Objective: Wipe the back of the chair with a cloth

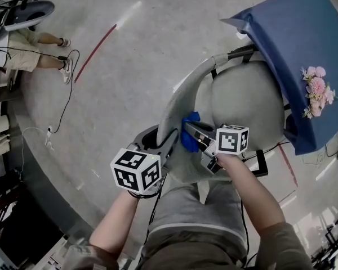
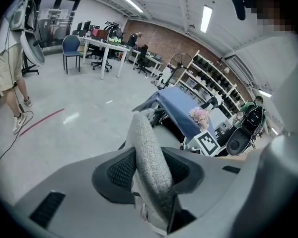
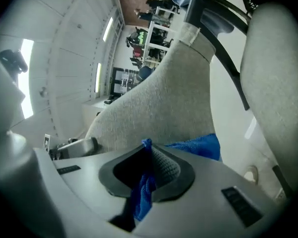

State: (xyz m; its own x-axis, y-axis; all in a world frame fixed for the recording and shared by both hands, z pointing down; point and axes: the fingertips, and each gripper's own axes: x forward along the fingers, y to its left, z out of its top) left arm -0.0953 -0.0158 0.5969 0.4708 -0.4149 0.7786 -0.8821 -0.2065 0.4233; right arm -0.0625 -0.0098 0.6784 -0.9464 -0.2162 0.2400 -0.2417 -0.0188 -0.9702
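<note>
The grey fabric chair back stands on edge before me, with its rounded seat to the right. My left gripper is shut on the back's upper rim. In the left gripper view the padded chair back runs between the two pads of the left gripper. My right gripper is shut on a blue cloth and holds it against the seat-facing side of the back. In the right gripper view the blue cloth spreads onto the grey chair back beyond the right gripper.
A table under a blue cover with pink flowers stands close behind the chair at the right. A person stands at the far left by a black cable and a red floor line. Desks and shelves fill the room.
</note>
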